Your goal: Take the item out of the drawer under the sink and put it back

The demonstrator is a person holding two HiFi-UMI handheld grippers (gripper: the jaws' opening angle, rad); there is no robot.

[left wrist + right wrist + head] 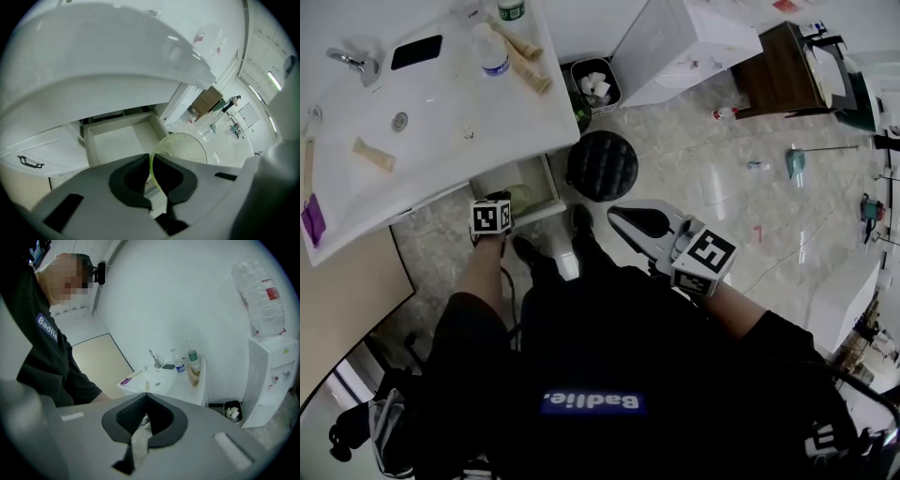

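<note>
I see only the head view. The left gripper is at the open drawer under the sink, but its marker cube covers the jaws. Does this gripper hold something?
Observer: Yes. The left gripper view shows the left gripper shut on the thin rim of a pale green translucent plastic dish, which is round and has a dotted surface.
Operator: Thank you. Is there another item inside the drawer?
Observer: In that same view the white drawer stands open below the jaws, and the part of its bottom that shows is bare. The gripper's body hides the nearest part of the drawer, so I cannot tell about that part.
</note>
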